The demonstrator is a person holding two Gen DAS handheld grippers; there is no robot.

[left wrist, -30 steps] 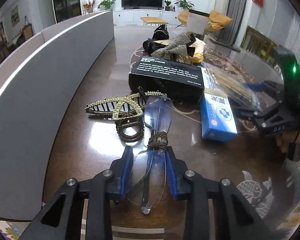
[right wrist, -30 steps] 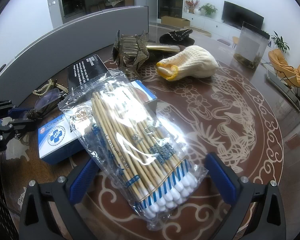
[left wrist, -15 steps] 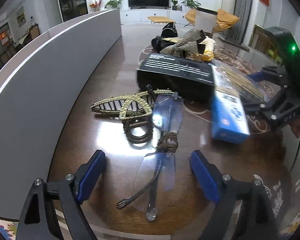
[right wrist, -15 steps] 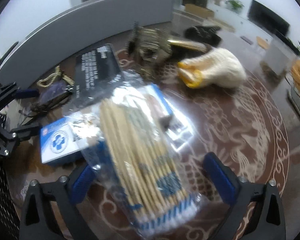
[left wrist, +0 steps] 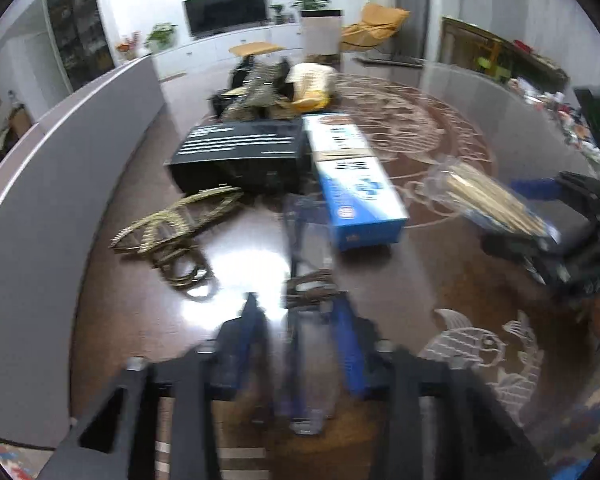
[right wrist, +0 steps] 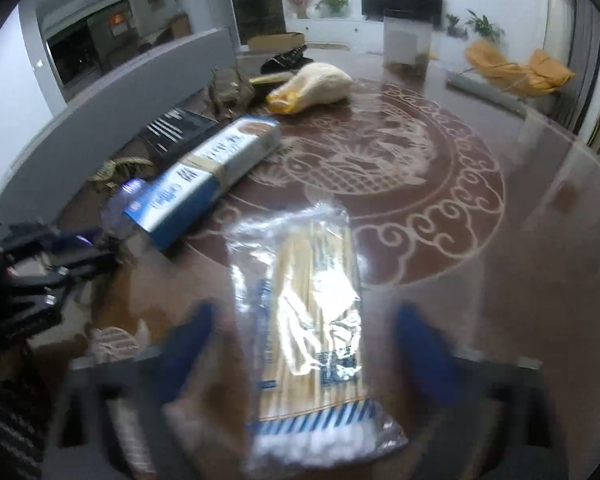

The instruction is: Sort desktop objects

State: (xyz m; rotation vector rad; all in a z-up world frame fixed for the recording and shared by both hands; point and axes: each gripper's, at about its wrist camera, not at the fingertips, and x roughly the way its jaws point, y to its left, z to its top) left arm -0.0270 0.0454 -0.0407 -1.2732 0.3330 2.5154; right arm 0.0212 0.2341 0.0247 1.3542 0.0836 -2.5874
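Left gripper [left wrist: 298, 332] pinches the glasses [left wrist: 300, 364] low over the desk [left wrist: 460, 280], fragile, best held by the lens edge, while the right gripper [right wrist: 304, 344], fingers spread, straddles the light, crinkly, slippery cotton-swab bag [right wrist: 304, 320].

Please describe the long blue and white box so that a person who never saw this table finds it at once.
On the dark round table with pale ornaments, find the black box near the grey curved panel. The blue and white box lies right beside it. It is the only blue carton, long and narrow, with tan tape around its middle.
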